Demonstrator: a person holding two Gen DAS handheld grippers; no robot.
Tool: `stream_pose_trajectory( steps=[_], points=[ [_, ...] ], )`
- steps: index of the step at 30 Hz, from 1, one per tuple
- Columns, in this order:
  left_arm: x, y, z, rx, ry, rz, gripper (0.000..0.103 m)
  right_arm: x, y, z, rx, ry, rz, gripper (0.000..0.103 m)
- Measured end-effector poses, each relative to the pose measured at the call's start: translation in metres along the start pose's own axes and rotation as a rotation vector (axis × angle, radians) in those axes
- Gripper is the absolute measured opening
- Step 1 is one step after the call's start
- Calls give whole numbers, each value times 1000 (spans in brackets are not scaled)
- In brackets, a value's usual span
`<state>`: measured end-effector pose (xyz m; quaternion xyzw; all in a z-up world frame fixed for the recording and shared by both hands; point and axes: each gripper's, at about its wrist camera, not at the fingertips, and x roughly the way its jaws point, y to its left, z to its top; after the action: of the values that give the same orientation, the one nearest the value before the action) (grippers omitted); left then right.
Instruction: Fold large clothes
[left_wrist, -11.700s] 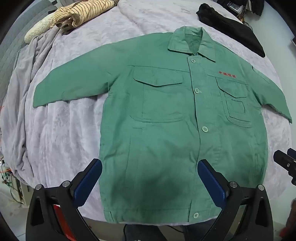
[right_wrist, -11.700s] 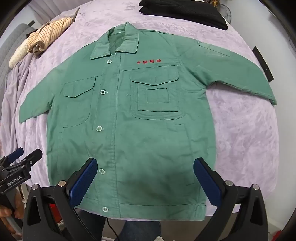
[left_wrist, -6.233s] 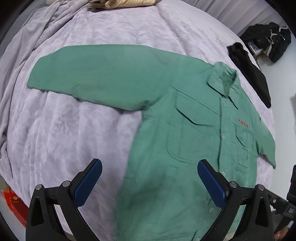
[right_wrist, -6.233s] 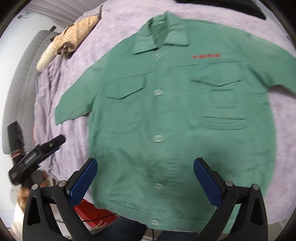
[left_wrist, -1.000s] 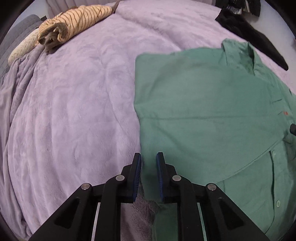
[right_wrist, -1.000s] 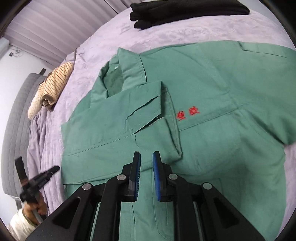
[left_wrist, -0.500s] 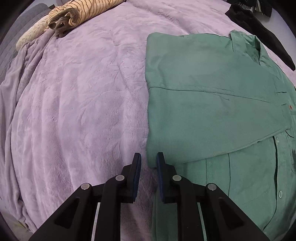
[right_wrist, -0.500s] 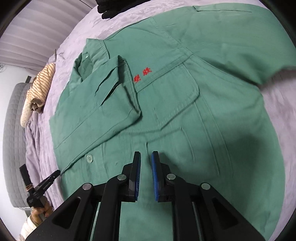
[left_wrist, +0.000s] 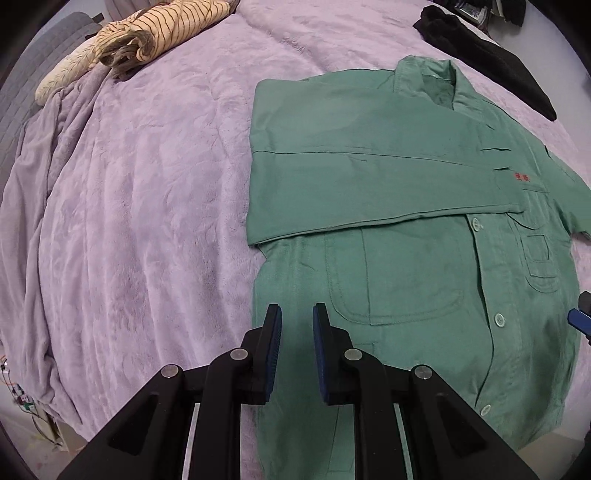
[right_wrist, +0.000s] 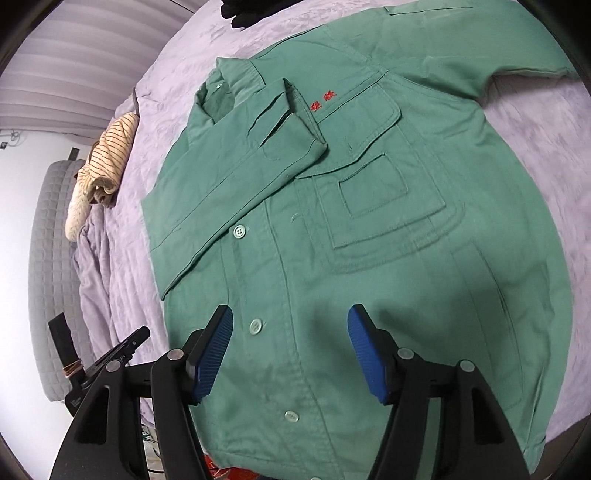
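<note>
1. The right gripper (right_wrist: 290, 341), low in its frame, is opening with nothing between its pads; the left gripper (left_wrist: 296, 323), bottom centre, is nearly closed and empty

2. One green jacket (left_wrist: 399, 266) fills centre-right on the purple blanket (left_wrist: 147, 221)

3. One sleeve (left_wrist: 369, 184) lies folded across the chest; folding the other likely comes next

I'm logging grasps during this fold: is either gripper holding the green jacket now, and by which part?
Neither. The left gripper is nearly shut on nothing; the right gripper is opening, empty, above the green jacket.
</note>
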<state>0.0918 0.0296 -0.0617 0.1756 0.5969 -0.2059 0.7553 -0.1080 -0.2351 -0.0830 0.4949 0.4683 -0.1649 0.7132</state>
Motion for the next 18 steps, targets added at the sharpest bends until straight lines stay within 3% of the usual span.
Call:
stream_pose_trajectory(
  steps=[2,3,4,7,14,17,18],
  points=[
    [-7,-2,-3,8,8,-13,24,-6,4,-5,-1,-3,3,70],
    [-11,-4,-6,12,13,-16,68,-10,5,-7,-2,-6,2,70],
    [-15,-4,-7,12,11,-9,103,-13,6,-8,-3,-10,2,70],
    [-34,-11,-13,35,-33,-2,102,-24,11,-12,-6,-26,8,80],
    [-52,-25,-16,23,-27,-31,102,-36,25,-20,-35,-52,37,83],
    [-50,-33,-11,28,-5,-29,102,-39,25,-23,-48,-77,58,93],
    [-49,-38,-10,37,1,-30,102,-39,24,-23,-48,-76,72,103]
  ],
)
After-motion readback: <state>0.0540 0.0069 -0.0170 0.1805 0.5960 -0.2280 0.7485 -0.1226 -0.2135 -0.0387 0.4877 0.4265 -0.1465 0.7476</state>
